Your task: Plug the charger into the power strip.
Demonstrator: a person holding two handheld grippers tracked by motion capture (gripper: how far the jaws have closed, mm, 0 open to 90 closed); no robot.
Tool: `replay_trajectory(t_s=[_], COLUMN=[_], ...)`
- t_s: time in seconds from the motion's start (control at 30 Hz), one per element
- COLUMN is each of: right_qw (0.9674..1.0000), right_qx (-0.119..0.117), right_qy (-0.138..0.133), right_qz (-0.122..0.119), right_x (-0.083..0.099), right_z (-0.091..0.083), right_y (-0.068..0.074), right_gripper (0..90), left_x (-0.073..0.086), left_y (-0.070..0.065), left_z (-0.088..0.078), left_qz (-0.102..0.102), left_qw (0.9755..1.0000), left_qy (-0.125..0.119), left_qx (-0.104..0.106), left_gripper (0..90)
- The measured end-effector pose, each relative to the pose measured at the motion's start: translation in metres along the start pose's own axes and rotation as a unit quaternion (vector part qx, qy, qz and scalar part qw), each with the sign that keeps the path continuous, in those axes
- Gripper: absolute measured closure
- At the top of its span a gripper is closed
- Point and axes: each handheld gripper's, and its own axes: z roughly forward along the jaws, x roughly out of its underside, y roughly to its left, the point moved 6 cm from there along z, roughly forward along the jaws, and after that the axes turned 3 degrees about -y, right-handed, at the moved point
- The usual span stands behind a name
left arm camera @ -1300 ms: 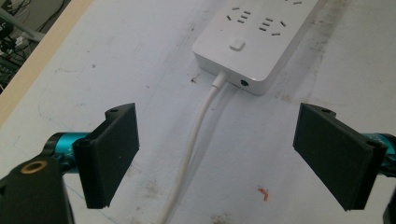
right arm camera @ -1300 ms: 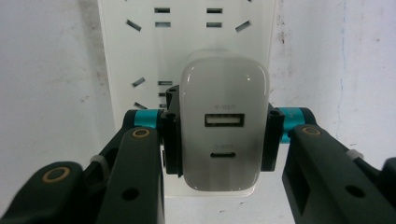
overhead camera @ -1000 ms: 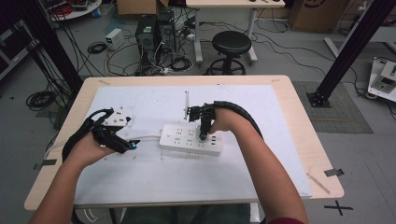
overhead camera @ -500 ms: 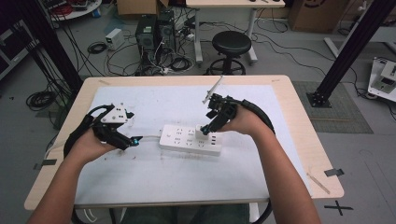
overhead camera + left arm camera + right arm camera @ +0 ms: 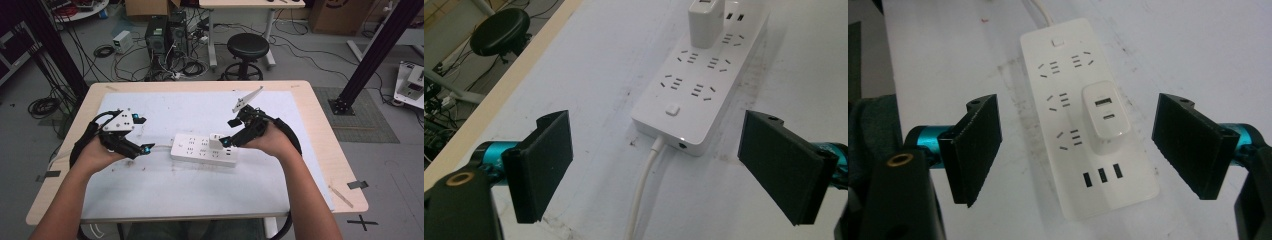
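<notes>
**Charger seated in power strip: right gripper released and backed off**

Since the earlier frames the right gripper [image 5: 226, 140] has come off the top of the power strip [image 5: 204, 150] and moved toward the strip's right end, slightly higher. Its fingers have just been opening and now stand wide, with nothing pressed between them. In the right gripper view the charger [image 5: 1104, 110] lies in the gap between the two pads but is touched by neither. The left gripper [image 5: 144, 148] has kept its place near the strip's left end, where the cord [image 5: 642, 185] leaves the casing. Its fingers are also wide and hold nothing (the left gripper view shows the strip's switch end between them, untouched).

**Position of parts**

- The power strip lies flat near the middle of the white mat [image 5: 165, 190] on the bench [image 5: 327, 145].
- The charger stands upright in a socket on the right half of the strip, its two USB ports facing up.

**Step in hand**

By the look of it, the insertion step is finished and the release is under way: the charger sits square and shows no tilt.

**Next move**

Likely a clean withdrawal of the right gripper, keeping the open fingers clear of the charger body so it is not knocked loose. If seating needs checking, steady the strip from the left end first.
</notes>
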Motion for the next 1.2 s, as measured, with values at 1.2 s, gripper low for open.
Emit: replay_trajectory(t_s=[1.2], right_qw=[0.9982], right_qx=[-0.007], right_qy=[-0.057], right_qz=[0.015], right_x=[0.025], right_z=[-0.005], right_y=[0.005], right_gripper=[20.6], left_x=[0.016], left_y=[-0.003], left_z=[0.002], left_qz=[-0.039], left_qw=[0.9985], left_qy=[-0.038], left_qx=[0.000], left_gripper=[14.4])
